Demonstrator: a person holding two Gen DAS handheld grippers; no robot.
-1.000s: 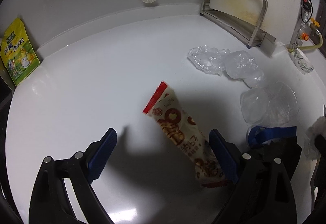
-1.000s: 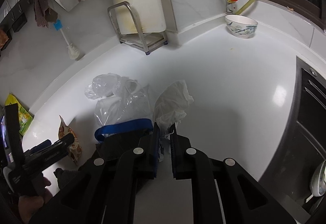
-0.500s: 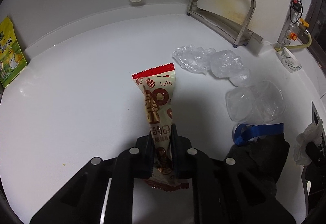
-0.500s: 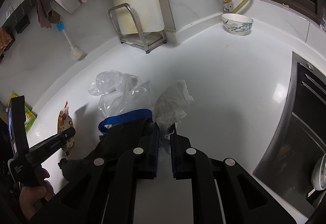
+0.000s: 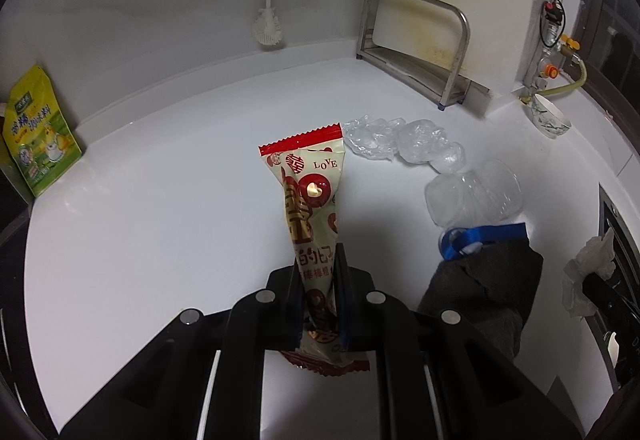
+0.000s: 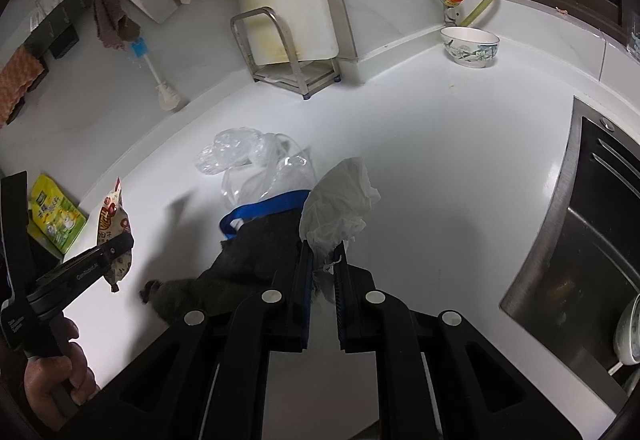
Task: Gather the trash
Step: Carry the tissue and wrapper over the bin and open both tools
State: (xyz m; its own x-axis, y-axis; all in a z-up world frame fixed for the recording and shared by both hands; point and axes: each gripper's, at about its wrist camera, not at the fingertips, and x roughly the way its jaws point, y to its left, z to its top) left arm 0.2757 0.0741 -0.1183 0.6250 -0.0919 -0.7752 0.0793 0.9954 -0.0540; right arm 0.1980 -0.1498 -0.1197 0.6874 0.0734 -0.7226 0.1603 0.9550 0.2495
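Note:
My left gripper is shut on a long red-and-cream snack wrapper, which stands upright between the pads, lifted off the white counter. From the right wrist view the same wrapper hangs in the left gripper at the far left. My right gripper is shut on a crumpled white tissue. A dark bag with a blue handle lies on the counter between both grippers, also visible as the dark bag. Crumpled clear plastic and a clear plastic cup lie behind it.
A green-yellow pouch leans on the wall at left. A steel rack with a cutting board stands at the back, a brush hangs beside it. A patterned bowl sits under the gas valve. The sink lies at right.
My left gripper closed on the snack wrapper, which lay flat a second ago, and lifted it upright off the counter. The right gripper kept its hold on the tissue and shifted slightly.

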